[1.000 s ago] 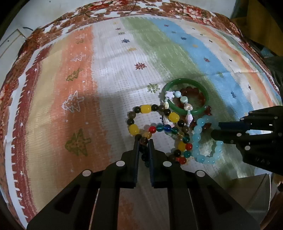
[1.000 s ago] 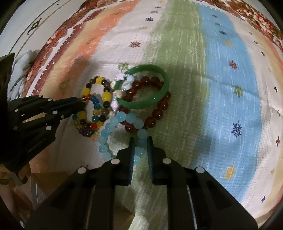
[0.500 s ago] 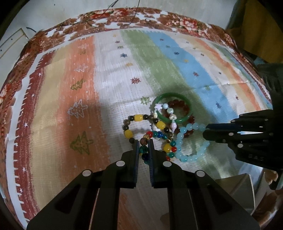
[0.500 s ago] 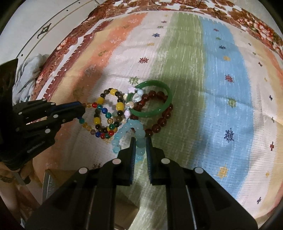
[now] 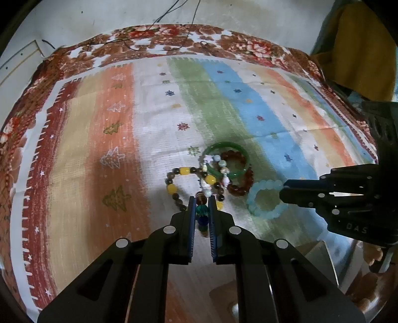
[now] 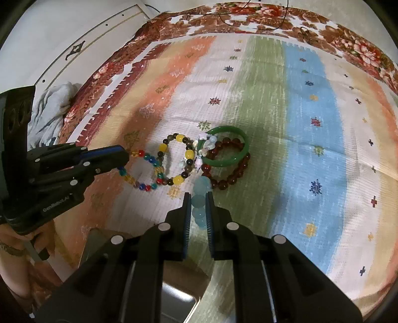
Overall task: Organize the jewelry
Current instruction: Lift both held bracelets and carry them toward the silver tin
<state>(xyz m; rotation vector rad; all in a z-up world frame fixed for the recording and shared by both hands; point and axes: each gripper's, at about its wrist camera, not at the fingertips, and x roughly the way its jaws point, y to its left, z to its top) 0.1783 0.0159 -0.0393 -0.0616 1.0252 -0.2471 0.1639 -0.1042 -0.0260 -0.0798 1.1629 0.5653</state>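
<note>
My left gripper (image 5: 202,201) is shut on a multicoloured bead bracelet (image 6: 144,171) and holds it lifted off the cloth; it also shows in the right wrist view (image 6: 124,156). My right gripper (image 6: 198,198) is shut on a pale blue bead bracelet (image 5: 265,200), also lifted. On the striped cloth lie a yellow-and-brown bead bracelet (image 5: 185,171), a green bangle (image 5: 226,159), a dark red bead bracelet (image 5: 240,183) and a small pastel charm strand (image 5: 216,165), overlapping in one cluster.
The striped cloth (image 5: 149,124) with a floral border covers the table. A metal box (image 6: 177,302) sits at the near edge below the grippers. A grey cloth (image 6: 49,104) lies off the left edge. Cables (image 5: 174,15) run along the far side.
Both grippers have pulled back and up, each drawing its bracelet out of the pile. The multicoloured and pale blue bracelets now hang clear of the cluster.
</note>
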